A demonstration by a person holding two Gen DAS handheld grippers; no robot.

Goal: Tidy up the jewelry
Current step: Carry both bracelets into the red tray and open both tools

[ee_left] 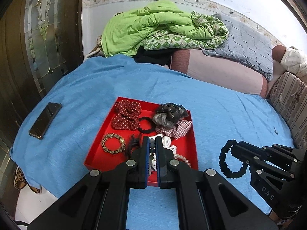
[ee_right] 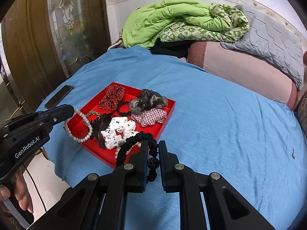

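A red tray [ee_left: 96, 149] [ee_right: 167, 113] lies on the blue bedspread with scrunchies, a gold bracelet [ee_left: 113, 143], a black hair tie [ee_left: 145, 124] and a black claw clip [ee_right: 99, 126]. My left gripper [ee_left: 152, 140] is shut on a pale bead bracelet [ee_right: 80, 126] and holds it over the tray's near left corner; the beads show between its fingers in the left wrist view [ee_left: 152, 147]. My right gripper [ee_right: 153, 143] is shut on a black spiral hair tie [ee_right: 132, 141] [ee_left: 226, 159], held above the bedspread just right of the tray.
A dark phone [ee_left: 45, 119] [ee_right: 59, 95] lies on the bedspread left of the tray. Green bedding [ee_left: 153, 26] and pillows [ee_left: 220, 71] are piled at the far side. A wooden glass door [ee_left: 38, 38] stands at left. Slippers [ee_left: 21, 178] lie on the floor.
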